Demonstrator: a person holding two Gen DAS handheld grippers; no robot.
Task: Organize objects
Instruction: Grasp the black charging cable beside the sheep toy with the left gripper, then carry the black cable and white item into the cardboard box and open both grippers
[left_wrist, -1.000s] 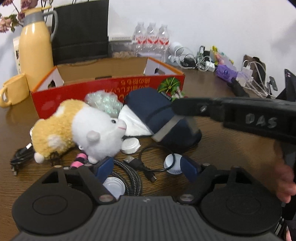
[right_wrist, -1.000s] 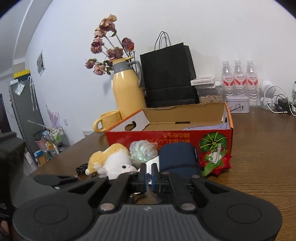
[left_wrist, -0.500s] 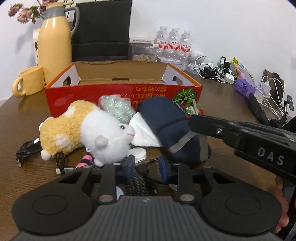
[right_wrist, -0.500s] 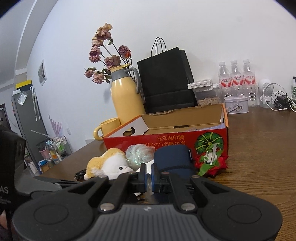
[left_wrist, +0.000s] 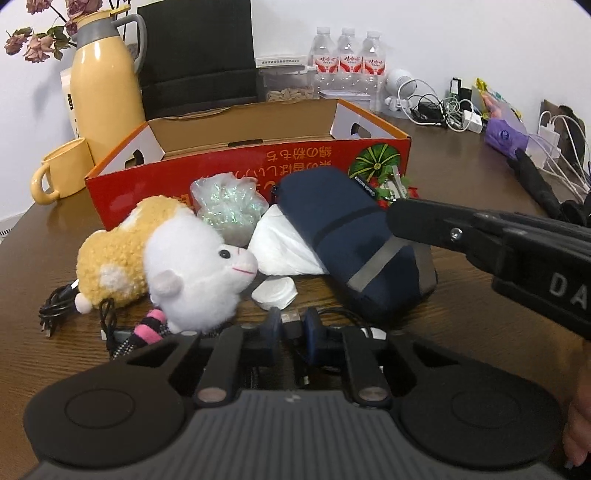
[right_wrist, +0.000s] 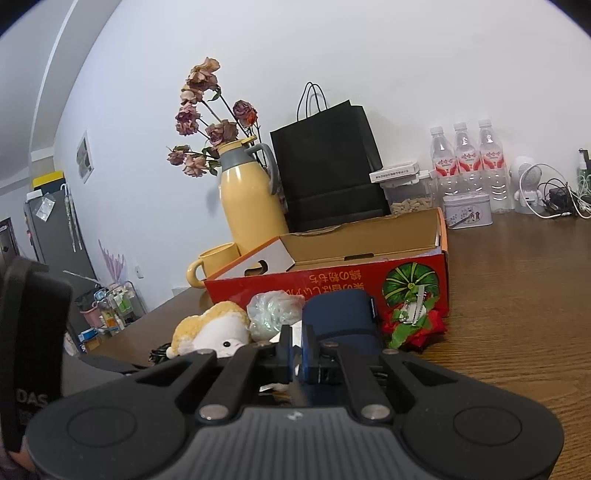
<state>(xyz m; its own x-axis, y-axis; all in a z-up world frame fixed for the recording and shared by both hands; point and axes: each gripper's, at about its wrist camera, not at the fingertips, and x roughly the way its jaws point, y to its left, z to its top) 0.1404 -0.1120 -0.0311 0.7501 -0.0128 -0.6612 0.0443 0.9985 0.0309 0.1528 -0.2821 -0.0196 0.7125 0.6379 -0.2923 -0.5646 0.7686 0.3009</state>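
Two grippers work low: the left gripper (left_wrist: 291, 328) has just been closing and now pinches a USB plug (left_wrist: 291, 318) off the table, box (left_wrist: 258, 162) straight ahead; the right gripper (right_wrist: 295, 350) is shut, seemingly empty.

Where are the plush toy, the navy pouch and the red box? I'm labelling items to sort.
plush toy (left_wrist: 195, 273), left wrist view, on its white head.
navy pouch (left_wrist: 332, 221), left wrist view, on its upper fabric.
red box (right_wrist: 332, 280), right wrist view, on its printed front wall.

"DAS" is printed on each gripper (right_wrist: 26, 398).
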